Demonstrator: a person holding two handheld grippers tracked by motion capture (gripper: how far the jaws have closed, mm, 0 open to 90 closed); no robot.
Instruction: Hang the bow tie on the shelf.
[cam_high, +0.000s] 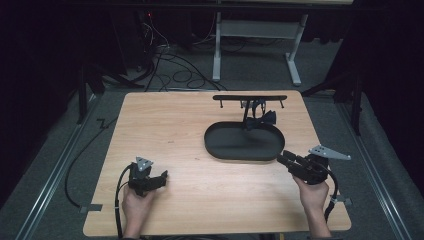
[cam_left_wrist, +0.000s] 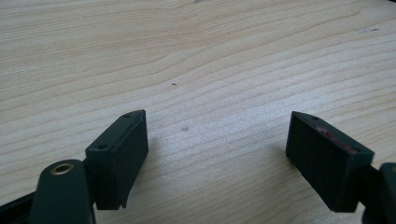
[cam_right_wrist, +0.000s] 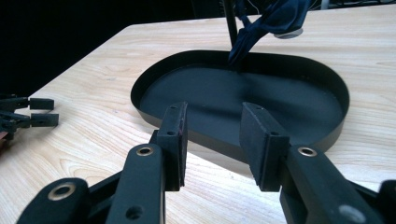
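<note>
One dark bow tie (cam_right_wrist: 275, 18), hung on the stand's post (cam_right_wrist: 229, 23) beyond the right gripper's (cam_right_wrist: 212, 140) half-open, empty jaws, past the black oval tray (cam_right_wrist: 336, 88). Likely light, soft, floppy; best pinched at the knot. Left gripper (cam_left_wrist: 217, 154) wide open, empty, over bare table (cam_left_wrist: 196, 56).

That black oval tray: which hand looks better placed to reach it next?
The right. Its tongs sit just beside the tray rim, open and aimed at it, and nothing is between them. The left tongs rest farther off over bare table.
</note>
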